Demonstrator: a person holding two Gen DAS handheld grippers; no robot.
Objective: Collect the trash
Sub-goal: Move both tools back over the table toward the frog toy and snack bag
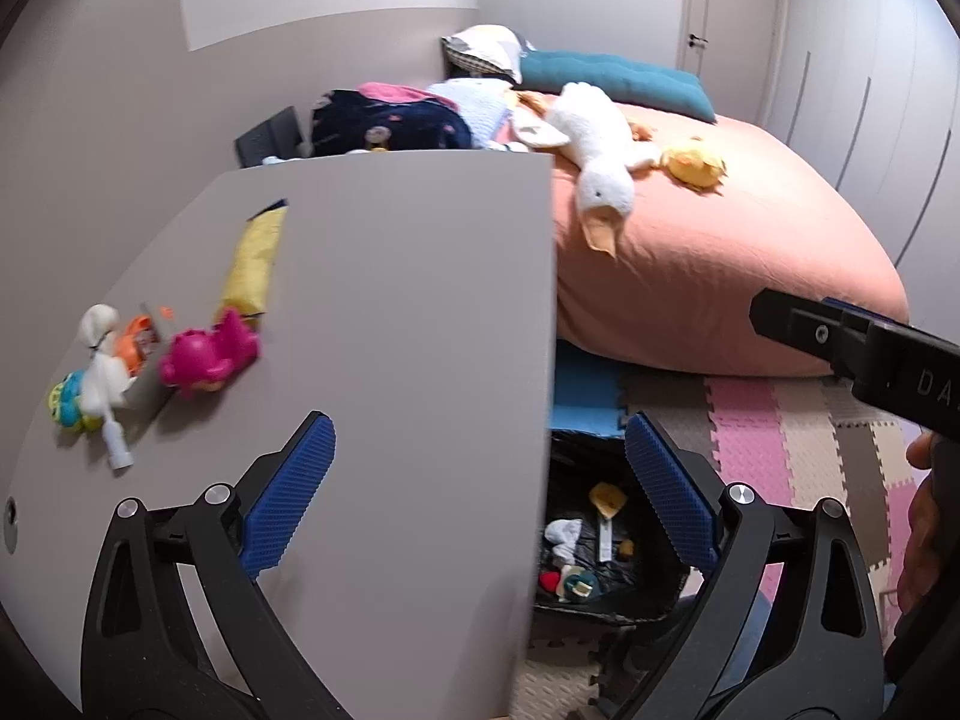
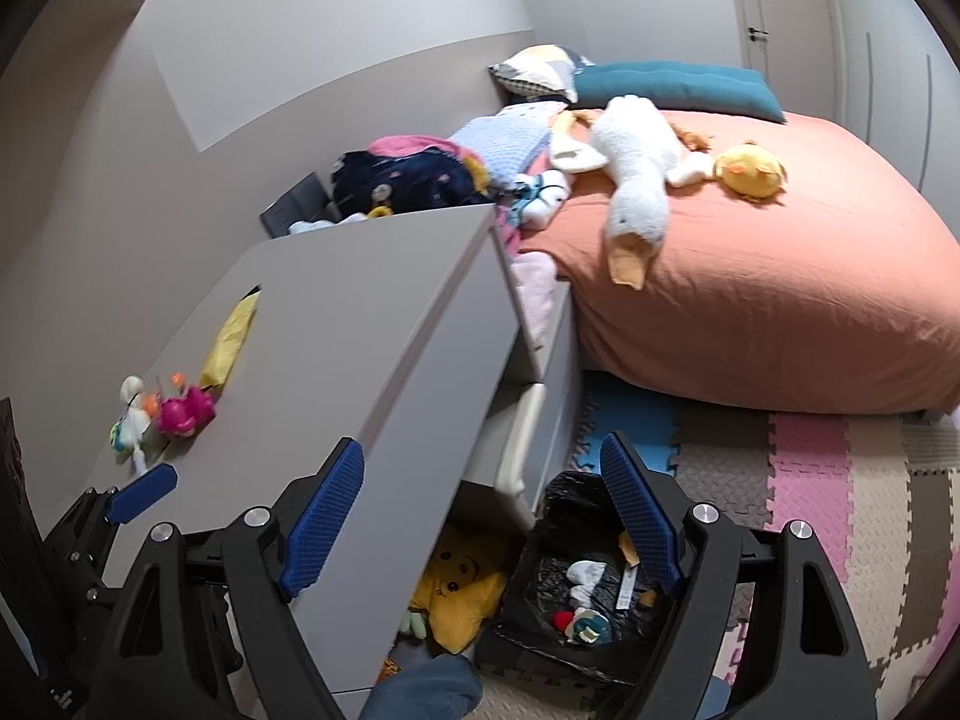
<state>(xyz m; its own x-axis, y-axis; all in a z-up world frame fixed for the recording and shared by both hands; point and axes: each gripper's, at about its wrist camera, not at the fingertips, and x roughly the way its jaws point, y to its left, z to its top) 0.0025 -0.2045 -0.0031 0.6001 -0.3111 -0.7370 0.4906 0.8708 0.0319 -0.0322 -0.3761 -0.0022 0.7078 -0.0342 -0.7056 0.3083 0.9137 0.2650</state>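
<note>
A yellow wrapper (image 1: 255,261) lies on the grey dresser top (image 1: 390,300); it also shows in the right wrist view (image 2: 231,339). A black-lined trash bin (image 1: 600,546) stands on the floor by the dresser, holding several scraps; it also shows in the right wrist view (image 2: 588,582). My left gripper (image 1: 477,492) is open and empty over the dresser's right edge. My right gripper (image 2: 480,516) is open and empty above the bin and dresser corner. The right gripper also shows at the right edge of the left wrist view (image 1: 852,342).
Small toys, a pink one (image 1: 207,354) and a white one (image 1: 102,372), sit near the wrapper. A bed with an orange cover (image 2: 780,276), a plush goose (image 2: 636,180) and a yellow plush (image 2: 750,168) stands behind. Foam mats (image 2: 840,492) cover the floor. A yellow plush (image 2: 462,588) sits in an open drawer.
</note>
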